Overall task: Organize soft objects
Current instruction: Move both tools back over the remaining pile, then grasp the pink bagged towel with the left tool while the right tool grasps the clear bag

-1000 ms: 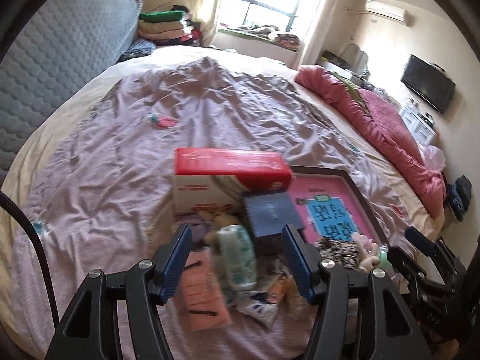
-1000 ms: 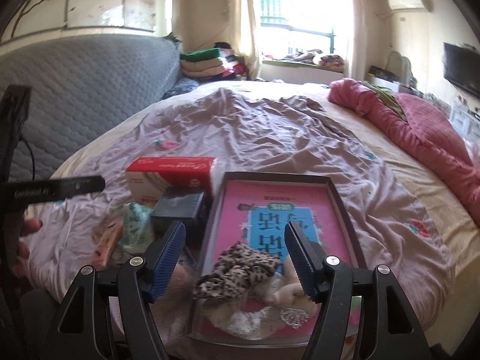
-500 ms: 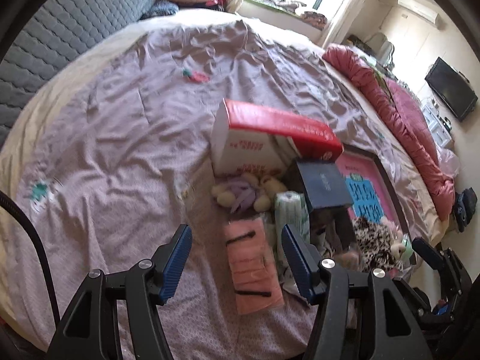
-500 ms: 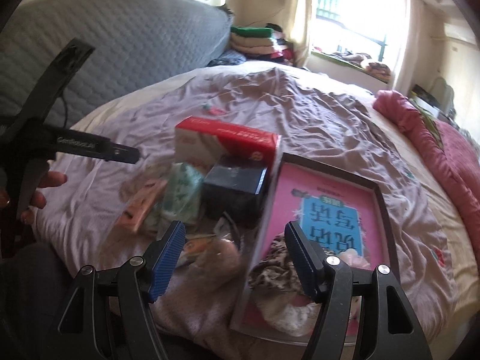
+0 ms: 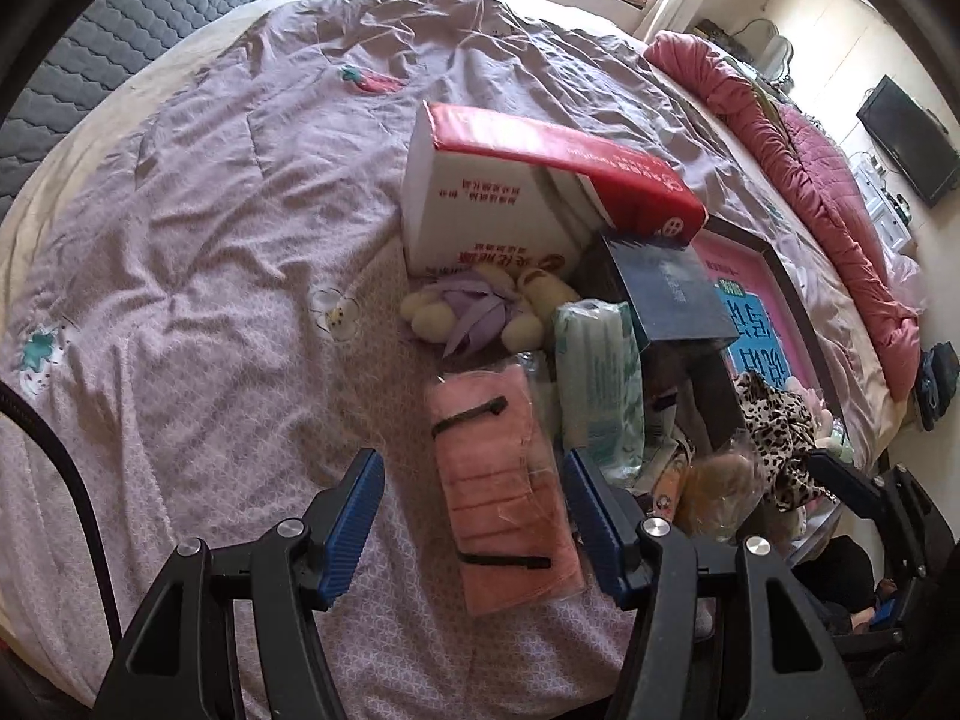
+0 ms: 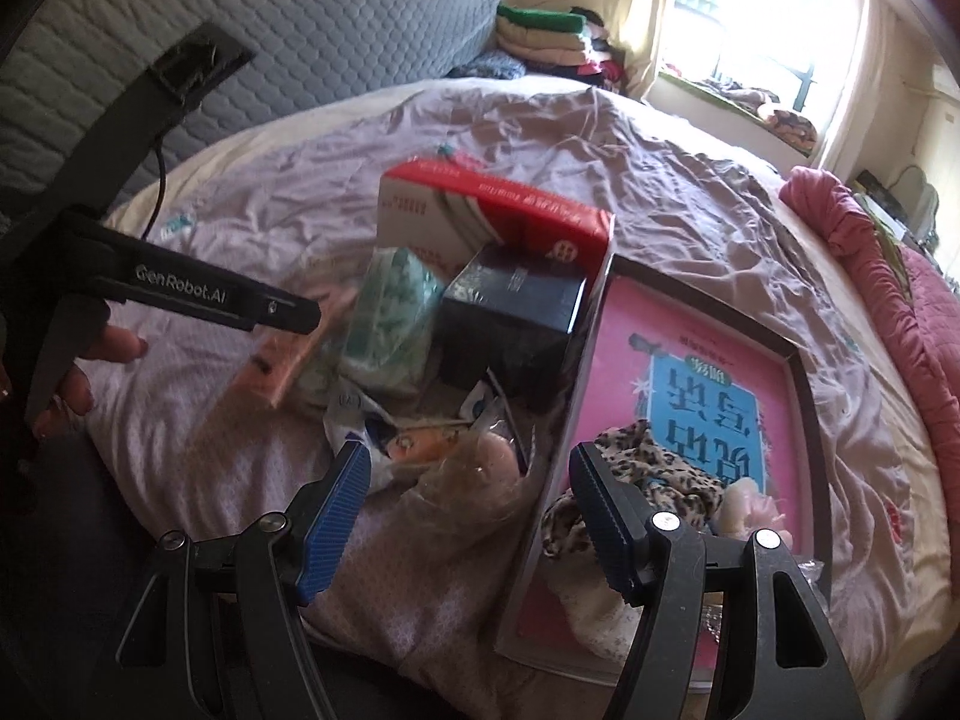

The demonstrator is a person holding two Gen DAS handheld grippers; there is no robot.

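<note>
My left gripper (image 5: 474, 519) is open above a pink packet with black ties (image 5: 498, 483) on the bed. A cream and lilac plush toy (image 5: 474, 309) lies beyond it, beside a green tissue pack (image 5: 597, 384). A leopard-print cloth (image 5: 777, 438) lies in the pink-lined tray (image 5: 780, 276). My right gripper (image 6: 465, 516) is open above a clear bag with a pinkish soft thing (image 6: 480, 474), left of the tray (image 6: 807, 414). The leopard cloth (image 6: 648, 462) and pale plush pieces (image 6: 750, 504) lie in the tray. The left gripper's arm (image 6: 180, 294) shows at left.
A red and white carton (image 5: 528, 192) and a dark blue box (image 5: 672, 294) stand behind the pile. A rolled pink quilt (image 5: 798, 162) runs along the bed's right side. The grey padded headboard (image 6: 300, 36) is at the far left. Small sachets (image 6: 384, 420) lie among the pile.
Both grippers have swung left and tilted down. The left one now frames the pink packet. The right one has moved from over the tray to over the clear bag.
</note>
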